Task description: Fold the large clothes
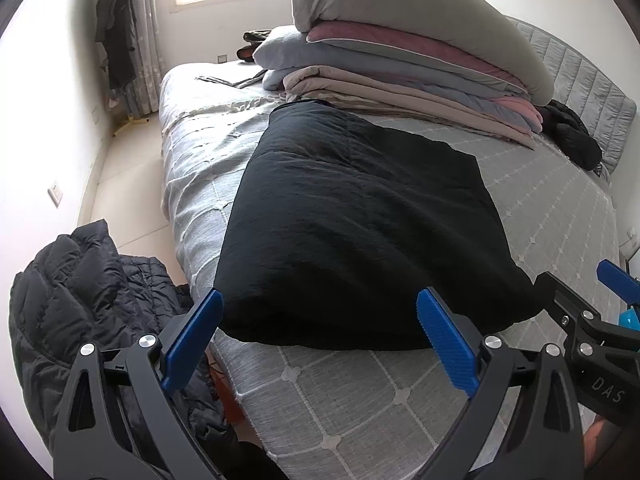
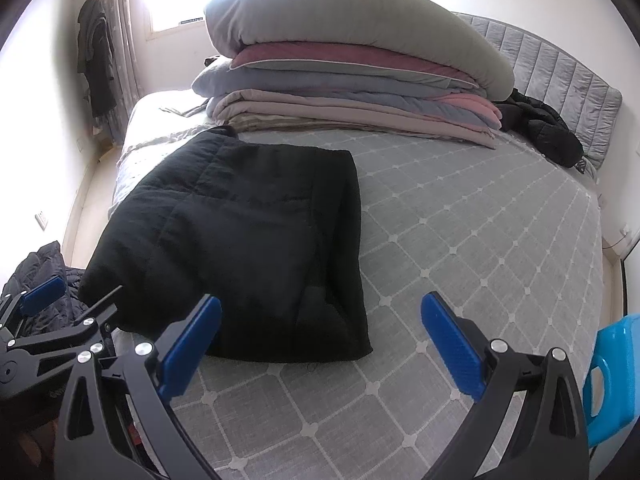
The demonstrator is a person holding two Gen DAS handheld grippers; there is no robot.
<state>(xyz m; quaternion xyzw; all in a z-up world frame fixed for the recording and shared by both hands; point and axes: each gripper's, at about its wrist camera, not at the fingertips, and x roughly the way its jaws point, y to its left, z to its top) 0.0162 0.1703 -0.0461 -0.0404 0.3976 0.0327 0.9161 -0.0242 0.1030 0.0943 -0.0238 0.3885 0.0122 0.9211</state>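
We hold the left claw (image 1: 318, 314) wide apart at the bottom of the left wrist view, gripping nothing, its blue pads (image 1: 446, 342) hovering just short of the near edge of the folded black coat (image 1: 352, 224). The right claw (image 2: 320, 316) stands spread the same way in the right wrist view, empty, with its left pad in front of the coat's near right corner.

The coat lies as a thick rectangular bundle on the bed (image 2: 460, 248), filling the centre of the left view and the left centre of the right view, close to the bed's near edge.

Behind it, in the upper middle of both views, a stack of folded quilts (image 2: 352, 92) rises high, topped by a fat grey one. A second dark garment (image 2: 548, 132) lies crumpled by the grey headboard (image 2: 572, 80) at upper right. At lower left of the left view a puffy dark jacket (image 1: 76, 300) is heaped beside the bed. A blue plastic chair (image 2: 612, 368) shows at the right edge of the right view. Dark clothes (image 1: 114, 36) hang on the wall at upper left, next to the curtain and bright window.
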